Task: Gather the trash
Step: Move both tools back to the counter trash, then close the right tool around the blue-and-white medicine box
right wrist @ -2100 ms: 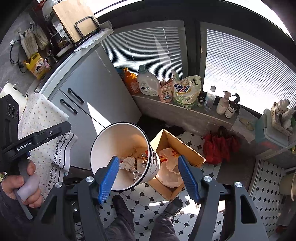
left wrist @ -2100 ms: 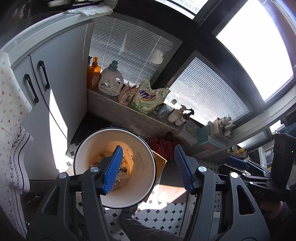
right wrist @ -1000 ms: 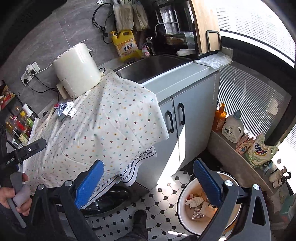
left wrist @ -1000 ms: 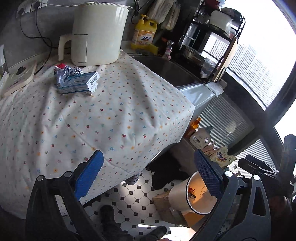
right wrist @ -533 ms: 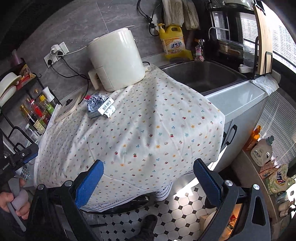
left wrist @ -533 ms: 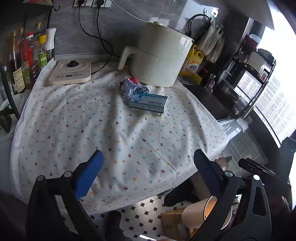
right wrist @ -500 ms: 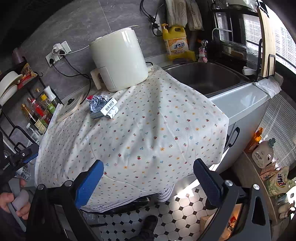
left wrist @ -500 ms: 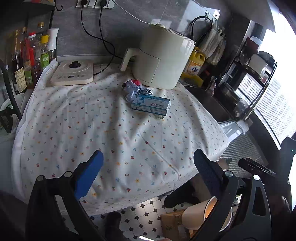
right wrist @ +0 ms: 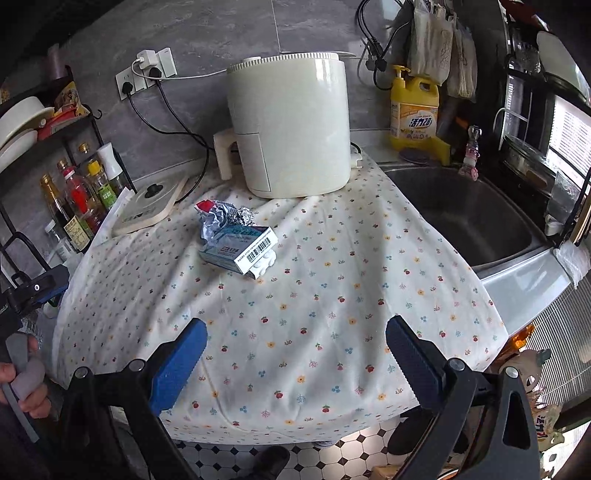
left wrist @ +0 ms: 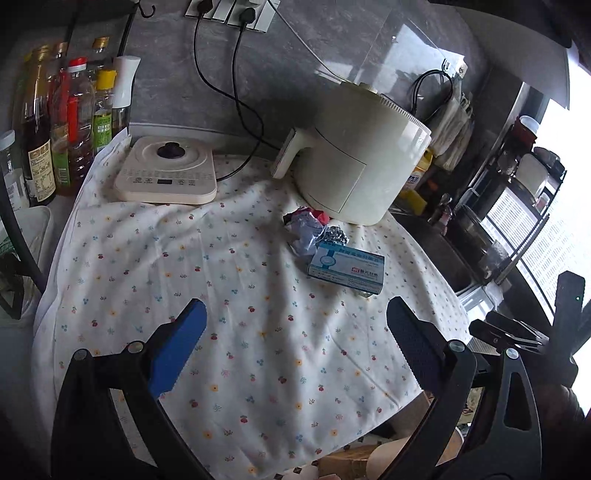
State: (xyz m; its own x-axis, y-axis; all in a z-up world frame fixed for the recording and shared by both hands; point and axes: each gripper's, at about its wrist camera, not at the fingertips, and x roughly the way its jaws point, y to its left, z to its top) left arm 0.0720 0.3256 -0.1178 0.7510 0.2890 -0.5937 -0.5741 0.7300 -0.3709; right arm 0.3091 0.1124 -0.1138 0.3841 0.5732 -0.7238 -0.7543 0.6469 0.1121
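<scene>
I see a grey tiled wall (right wrist: 221, 33) behind the counter. Daylight enters through blinds (right wrist: 570, 136); black-and-white floor tiles (right wrist: 354, 456) lie below.

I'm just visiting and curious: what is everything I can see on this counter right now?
tablecloth: one, white, floral, over the counter
air fryer: one, cream, at the back
medicine box: one, pale blue, mid-cloth
crumpled wrappers: a small pile, silvery, touching the box
induction plate: one, cream, back left
soap bottle: one, yellow, by the sink
sauce bottles: several, far left
left claw: open, blue pads
right claw: open, blue pads
</scene>
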